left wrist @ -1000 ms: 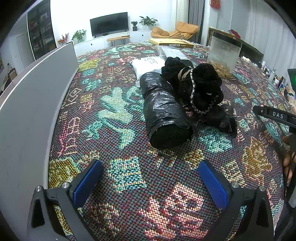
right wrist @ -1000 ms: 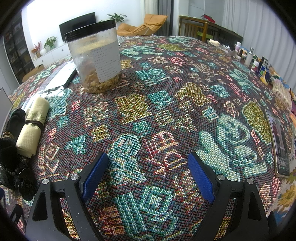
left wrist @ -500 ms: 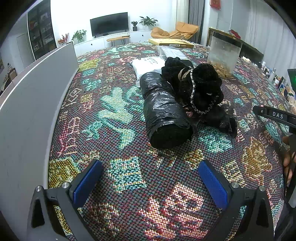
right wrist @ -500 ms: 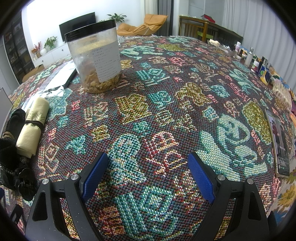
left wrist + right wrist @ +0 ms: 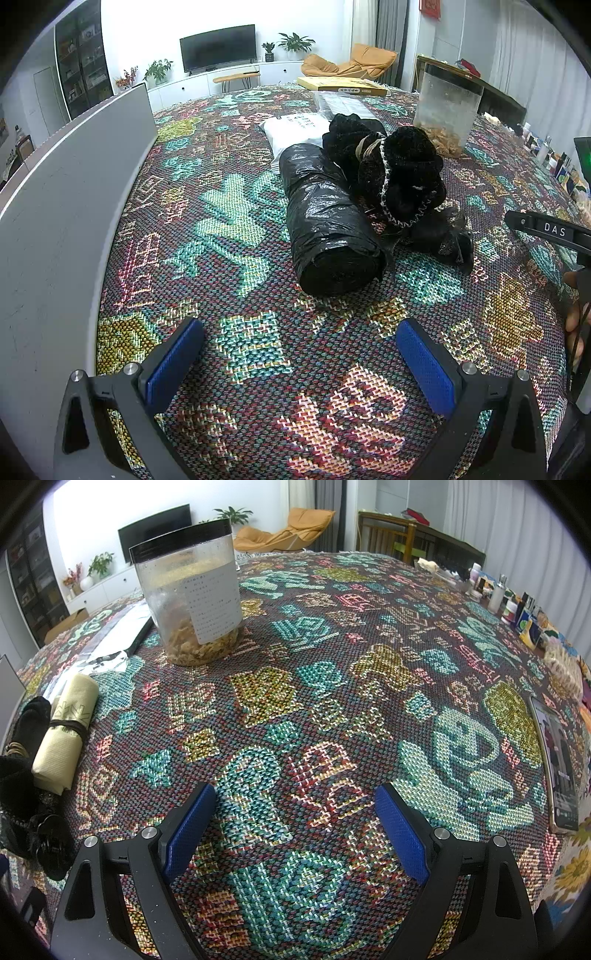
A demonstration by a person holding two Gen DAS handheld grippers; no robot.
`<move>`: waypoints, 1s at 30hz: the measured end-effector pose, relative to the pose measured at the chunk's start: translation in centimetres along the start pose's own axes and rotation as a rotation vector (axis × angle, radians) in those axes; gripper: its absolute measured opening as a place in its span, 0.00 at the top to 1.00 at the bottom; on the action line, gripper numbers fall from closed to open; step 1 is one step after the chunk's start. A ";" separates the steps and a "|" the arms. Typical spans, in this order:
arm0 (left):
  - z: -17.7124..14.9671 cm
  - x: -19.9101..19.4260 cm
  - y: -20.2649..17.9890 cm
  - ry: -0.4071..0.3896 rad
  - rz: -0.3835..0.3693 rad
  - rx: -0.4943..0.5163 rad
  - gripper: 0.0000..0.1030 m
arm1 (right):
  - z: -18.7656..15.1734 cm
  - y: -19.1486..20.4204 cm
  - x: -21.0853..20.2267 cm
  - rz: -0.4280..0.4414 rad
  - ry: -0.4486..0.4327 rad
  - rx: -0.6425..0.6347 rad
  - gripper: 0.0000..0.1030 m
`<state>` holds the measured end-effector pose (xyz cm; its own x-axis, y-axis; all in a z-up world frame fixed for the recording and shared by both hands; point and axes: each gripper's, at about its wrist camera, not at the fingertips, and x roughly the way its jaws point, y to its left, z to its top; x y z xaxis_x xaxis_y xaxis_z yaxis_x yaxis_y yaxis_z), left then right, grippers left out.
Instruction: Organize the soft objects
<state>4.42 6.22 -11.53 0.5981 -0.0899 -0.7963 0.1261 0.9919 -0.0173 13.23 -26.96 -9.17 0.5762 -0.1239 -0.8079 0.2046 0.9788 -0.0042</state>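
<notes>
patterned tablecloth [image 5: 229,221] | black bag roll [image 5: 328,221] | black fuzzy bundle [image 5: 399,173] | clear jar [image 5: 192,602] | cream roll [image 5: 64,734] | phone [image 5: 557,764]

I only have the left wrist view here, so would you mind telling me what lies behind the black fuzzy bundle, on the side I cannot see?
Observer: A cream rolled cloth, bound with a dark band, lies against the bundle's far side.
Operator: Thank you. Is the right tool holding anything?
Observer: No; the right tool is open over bare tablecloth.
Operator: Is anything fragile over to its right?
Observer: A phone, screen lit, lies flat near the table's right edge.
Operator: And the clear jar?
Observer: The clear jar has a black lid, a white printed label, and stands upright, filled only at the bottom.
</notes>
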 end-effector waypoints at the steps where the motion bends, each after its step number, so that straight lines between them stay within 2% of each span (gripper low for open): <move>1: 0.0 0.0 0.0 0.000 0.000 0.000 0.00 | 0.0 0.0 0.0 0.000 0.000 0.000 0.12; 17: 0.0 0.1 0.0 0.002 -0.001 0.001 0.00 | 0.0 0.0 0.0 0.000 0.000 0.000 0.12; 22: 0.5 -0.3 0.8 0.041 -0.027 -0.026 0.00 | 0.0 -0.1 0.0 0.013 -0.002 0.007 0.12; 23: 0.5 -0.8 1.3 0.035 -0.052 -0.061 0.00 | 0.1 -0.3 -0.2 0.042 -0.006 0.016 0.12; 24: 0.5 -1.0 1.7 0.032 -0.069 -0.082 0.00 | 0.2 -0.5 -0.4 0.108 -0.016 0.035 0.12; 25: 0.4 -1.3 2.1 0.028 -0.091 -0.107 0.00 | 0.5 -0.7 -0.7 0.258 -0.034 0.072 0.13; 26: 0.2 -1.5 2.5 0.024 -0.113 -0.130 0.00 | 0.8 -0.6 -0.7 0.337 -0.036 0.093 0.16; 27: 0.1 -1.6 2.5 0.024 -0.115 -0.136 0.00 | 1.4 0.1 -0.6 0.379 -0.022 0.096 0.16; 30: -0.2 -1.9 2.7 0.025 -0.102 -0.141 0.00 | 3.7 5.4 0.2 0.440 0.037 -0.049 0.15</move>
<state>3.44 9.06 -10.17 0.5679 -0.1905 -0.8007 0.0721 0.9806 -0.1822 17.40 -22.28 -7.15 0.5711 0.3117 -0.7594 -0.0921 0.9436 0.3181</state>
